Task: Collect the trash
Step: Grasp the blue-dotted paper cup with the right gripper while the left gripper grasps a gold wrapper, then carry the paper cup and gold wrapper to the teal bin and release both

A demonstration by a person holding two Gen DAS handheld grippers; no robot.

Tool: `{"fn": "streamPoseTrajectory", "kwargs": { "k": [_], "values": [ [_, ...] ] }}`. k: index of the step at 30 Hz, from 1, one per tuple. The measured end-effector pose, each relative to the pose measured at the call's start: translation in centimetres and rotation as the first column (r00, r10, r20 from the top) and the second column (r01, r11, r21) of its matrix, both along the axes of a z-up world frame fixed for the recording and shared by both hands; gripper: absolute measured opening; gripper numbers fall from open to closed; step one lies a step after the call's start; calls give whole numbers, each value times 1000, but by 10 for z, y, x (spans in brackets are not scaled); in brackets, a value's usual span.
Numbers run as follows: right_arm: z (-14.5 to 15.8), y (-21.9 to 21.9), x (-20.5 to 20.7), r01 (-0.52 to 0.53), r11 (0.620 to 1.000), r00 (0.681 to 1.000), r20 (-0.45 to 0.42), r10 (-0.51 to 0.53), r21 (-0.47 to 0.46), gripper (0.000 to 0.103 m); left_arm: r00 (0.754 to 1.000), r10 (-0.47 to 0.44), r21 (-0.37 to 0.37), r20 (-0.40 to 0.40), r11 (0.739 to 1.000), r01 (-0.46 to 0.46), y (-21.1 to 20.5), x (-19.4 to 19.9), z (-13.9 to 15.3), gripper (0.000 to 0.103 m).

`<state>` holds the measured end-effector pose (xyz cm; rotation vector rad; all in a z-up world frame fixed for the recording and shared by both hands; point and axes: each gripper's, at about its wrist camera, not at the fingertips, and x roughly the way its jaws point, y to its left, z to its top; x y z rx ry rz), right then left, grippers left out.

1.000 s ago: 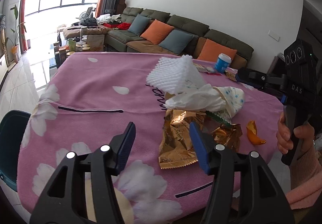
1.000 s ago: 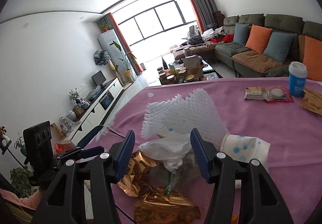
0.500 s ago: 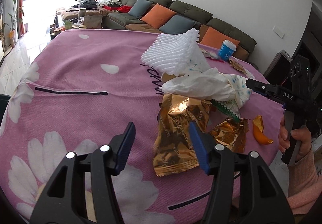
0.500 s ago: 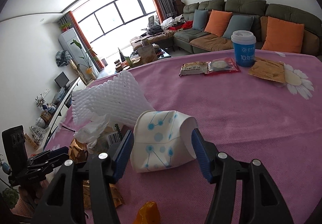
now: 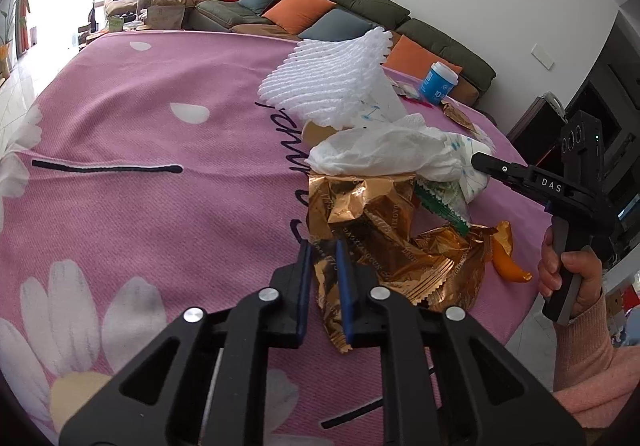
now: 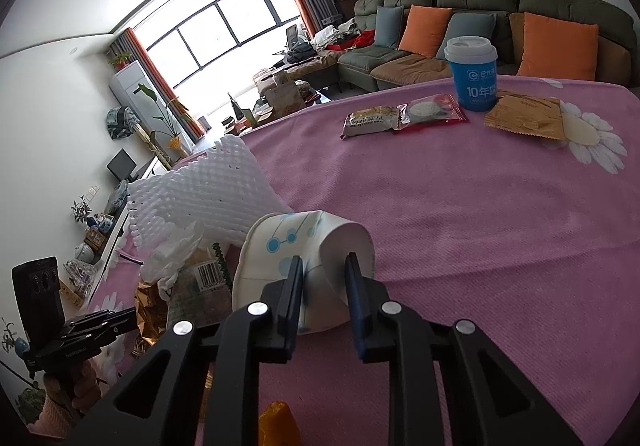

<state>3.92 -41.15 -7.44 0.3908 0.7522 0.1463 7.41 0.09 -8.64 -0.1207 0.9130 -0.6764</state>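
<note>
Left gripper on gold wrapper; right gripper on paper cup.

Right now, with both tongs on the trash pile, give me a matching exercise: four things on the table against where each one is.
Things:
1. gold wrapper
2. paper cup
3. blue cup with lid
4. orange peel

Places:
A. upright at the far side, by the snack packets
B. pinched in the left tongs
C. on the cloth at the near edge, not held
D. squeezed in the right tongs

Pairs: 1-B, 2-D, 3-A, 4-C
</note>
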Motion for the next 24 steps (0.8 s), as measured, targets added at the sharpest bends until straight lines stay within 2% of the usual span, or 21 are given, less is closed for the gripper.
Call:
{"fn": "streamPoseTrajectory", "kwargs": {
  "k": [4,11,24],
  "values": [
    [6,-4,-5,10,1000,1000,27,-10,9,19,1000,5,-5,1,1000,-5,0,0,0,2],
    [24,-4,-16,10,1000,996,83,-12,18,19,999,13,-38,37,999,-11,10,-12,13,1],
    [57,36,-22,-125,992,974,193,116,34,19,988,53,-83,148,996,-41,53,-51,45,1]
  ]
}}
